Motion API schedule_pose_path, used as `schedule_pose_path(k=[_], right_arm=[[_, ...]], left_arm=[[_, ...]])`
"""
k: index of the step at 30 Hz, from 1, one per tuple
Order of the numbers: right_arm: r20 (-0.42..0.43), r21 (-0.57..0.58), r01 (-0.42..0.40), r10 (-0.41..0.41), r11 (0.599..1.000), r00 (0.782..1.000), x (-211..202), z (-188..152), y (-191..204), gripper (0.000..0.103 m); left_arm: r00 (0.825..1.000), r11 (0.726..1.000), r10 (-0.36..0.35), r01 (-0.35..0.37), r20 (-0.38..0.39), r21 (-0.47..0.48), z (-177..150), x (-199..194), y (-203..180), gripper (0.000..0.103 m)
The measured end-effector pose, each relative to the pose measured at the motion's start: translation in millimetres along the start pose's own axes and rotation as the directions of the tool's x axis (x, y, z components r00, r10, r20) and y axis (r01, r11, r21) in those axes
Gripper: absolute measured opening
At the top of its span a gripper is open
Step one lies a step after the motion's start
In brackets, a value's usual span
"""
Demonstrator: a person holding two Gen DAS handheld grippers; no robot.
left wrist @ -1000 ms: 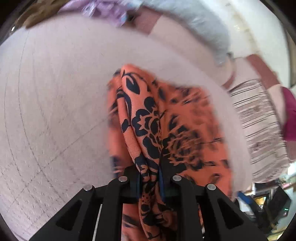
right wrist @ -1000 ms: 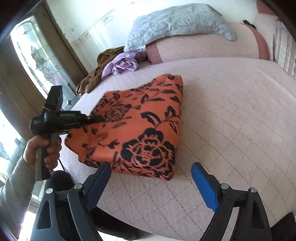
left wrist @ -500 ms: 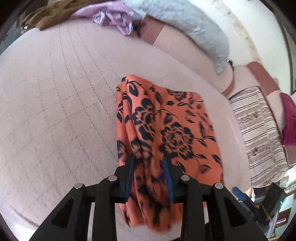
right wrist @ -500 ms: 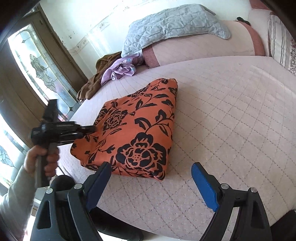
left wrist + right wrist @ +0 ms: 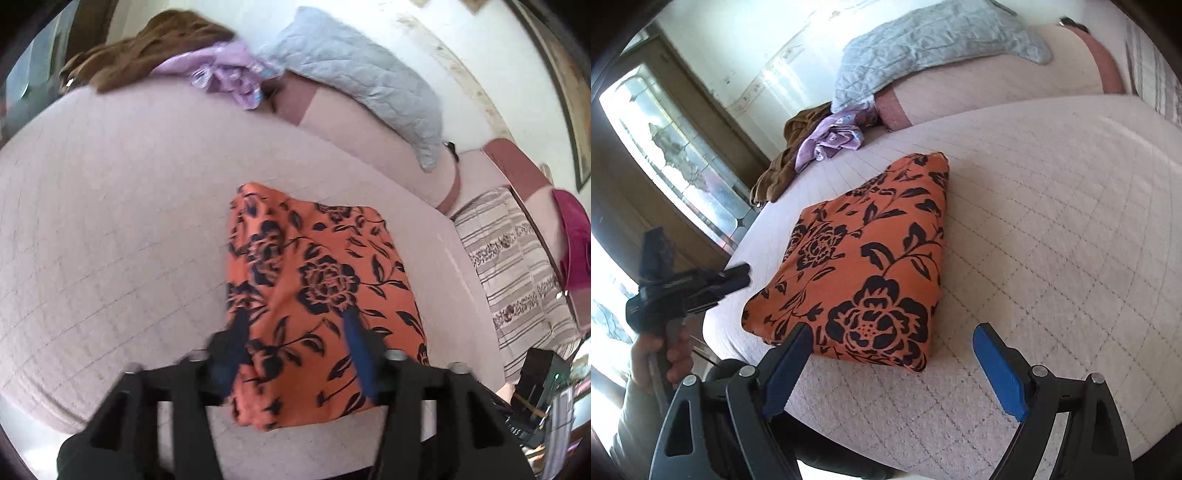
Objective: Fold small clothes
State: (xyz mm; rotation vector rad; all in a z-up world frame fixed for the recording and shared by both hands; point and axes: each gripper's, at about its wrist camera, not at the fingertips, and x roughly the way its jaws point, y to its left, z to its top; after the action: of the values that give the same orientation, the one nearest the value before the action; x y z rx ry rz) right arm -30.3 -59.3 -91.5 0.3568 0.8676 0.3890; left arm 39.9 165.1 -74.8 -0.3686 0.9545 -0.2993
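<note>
An orange garment with black flowers (image 5: 325,280) (image 5: 871,258) lies folded in a flat rectangle on the pink quilted bed (image 5: 110,221) (image 5: 1052,221). My left gripper (image 5: 295,325) is opening, its blue pads apart above the cloth's near edge and pressing on nothing. In the right wrist view the left gripper (image 5: 738,275) hangs off the bed's left side, clear of the cloth, with a person's hand (image 5: 661,354) holding it. My right gripper (image 5: 894,332) stands wide open just before the garment's near edge, empty.
A grey quilted pillow (image 5: 362,74) (image 5: 923,40) lies at the head of the bed. Beside it sit a purple garment (image 5: 229,74) (image 5: 834,136) and a brown one (image 5: 155,48) (image 5: 790,155). A striped pillow (image 5: 517,266) lies to the right. A window (image 5: 665,140) runs along the left.
My left gripper has let go of the garment's edge, spread its jaws and drawn back and up. The garment has settled flat. The right gripper has stayed almost still.
</note>
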Motion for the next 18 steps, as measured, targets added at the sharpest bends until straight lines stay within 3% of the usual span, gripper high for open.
schedule_pose_path(k=[2,3,4,6,10,14,18], right_arm=[[-0.012,0.012,-0.002,0.002,1.0,1.0,2,-1,-3,0.09],[-0.015,0.012,-0.001,0.001,1.0,1.0,3,-1,-3,0.09],[-0.017,0.015,0.0,0.001,1.0,1.0,2,-1,-4,0.09],[-0.015,0.017,-0.003,0.003,1.0,1.0,0,-1,-5,0.09],[-0.016,0.025,0.004,-0.004,1.0,1.0,-3,0,-12,0.09],[-0.029,0.064,-0.014,0.016,0.998,0.999,2,2,-17,0.09],[-0.044,0.099,-0.047,0.051,0.994,0.998,7,4,-18,0.09]], left_arm=[[0.995,0.998,0.057,-0.055,-0.08,0.028,-9,26,5,0.056],[0.981,0.991,0.13,-0.129,-0.147,0.019,-17,44,15,0.051],[0.974,0.991,0.132,-0.136,-0.182,-0.011,-24,54,25,0.051],[0.987,0.993,0.086,-0.096,-0.136,-0.064,-28,46,30,0.051],[0.988,0.991,0.135,-0.135,-0.077,0.014,-24,25,8,0.05],[0.994,0.993,0.106,-0.107,0.009,0.04,-13,5,-9,0.051],[0.996,0.995,0.082,-0.084,0.041,0.055,-4,10,-16,0.057]])
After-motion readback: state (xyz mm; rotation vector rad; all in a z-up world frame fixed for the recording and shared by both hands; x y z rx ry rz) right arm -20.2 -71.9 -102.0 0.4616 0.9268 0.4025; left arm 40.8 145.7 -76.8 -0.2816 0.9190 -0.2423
